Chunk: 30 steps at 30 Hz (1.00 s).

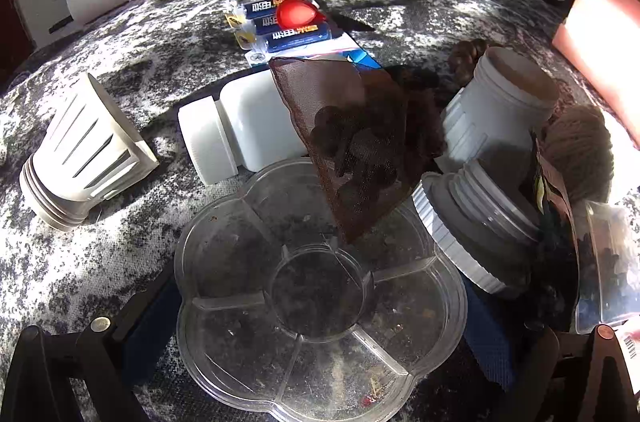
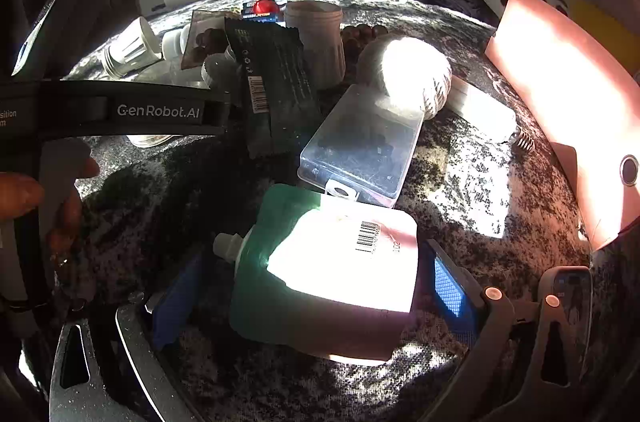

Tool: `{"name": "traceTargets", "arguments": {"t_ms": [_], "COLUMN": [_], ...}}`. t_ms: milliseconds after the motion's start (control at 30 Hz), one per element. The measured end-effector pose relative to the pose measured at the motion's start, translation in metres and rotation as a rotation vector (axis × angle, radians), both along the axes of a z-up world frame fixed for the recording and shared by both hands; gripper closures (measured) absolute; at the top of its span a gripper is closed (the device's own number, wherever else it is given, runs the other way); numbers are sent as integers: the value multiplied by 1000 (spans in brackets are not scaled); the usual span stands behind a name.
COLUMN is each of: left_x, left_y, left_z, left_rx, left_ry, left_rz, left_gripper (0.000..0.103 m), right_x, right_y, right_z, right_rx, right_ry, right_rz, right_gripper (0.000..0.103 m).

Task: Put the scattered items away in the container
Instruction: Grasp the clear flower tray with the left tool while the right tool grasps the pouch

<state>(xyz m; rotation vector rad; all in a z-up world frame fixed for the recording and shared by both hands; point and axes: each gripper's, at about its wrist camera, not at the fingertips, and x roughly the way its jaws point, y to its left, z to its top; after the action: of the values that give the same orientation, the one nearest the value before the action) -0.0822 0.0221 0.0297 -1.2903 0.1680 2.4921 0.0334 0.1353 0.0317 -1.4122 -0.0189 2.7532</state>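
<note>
A clear flower-shaped divided dish (image 1: 320, 302) sits between my left gripper's (image 1: 320, 334) fingers, which are spread wide on either side of it. A brown mesh pouch (image 1: 356, 142) leans over the dish's far rim. My right gripper (image 2: 316, 286) is open around a green and pink refill pouch (image 2: 332, 270) with a barcode; its blue pads (image 2: 448, 286) stand beside the pouch. A clear plastic box (image 2: 364, 142), a dark snack wrapper (image 2: 276, 86) and a yarn ball (image 2: 412, 70) lie beyond.
A white bottle (image 1: 240, 126), a ribbed white cup (image 1: 84, 158), a battery pack (image 1: 288, 26) with a red piece, and grey threaded jars (image 1: 496, 126) lie on the mottled blanket (image 1: 120, 42). A pink box (image 2: 568, 102) stands at the right. The left gripper's body (image 2: 120, 110) crosses the right view.
</note>
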Motion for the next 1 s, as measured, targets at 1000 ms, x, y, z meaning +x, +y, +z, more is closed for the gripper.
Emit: {"name": "traceTargets", "arguments": {"t_ms": [1000], "left_x": [122], "left_y": [-30], "left_z": [50], "left_rx": [-28], "left_ry": [30], "left_rz": [60], "left_gripper": [2], "right_x": [105], "right_y": [9], "right_z": [36], "right_rx": [-108], "right_ry": [2], "right_rz": [56], "right_gripper": [15]}}
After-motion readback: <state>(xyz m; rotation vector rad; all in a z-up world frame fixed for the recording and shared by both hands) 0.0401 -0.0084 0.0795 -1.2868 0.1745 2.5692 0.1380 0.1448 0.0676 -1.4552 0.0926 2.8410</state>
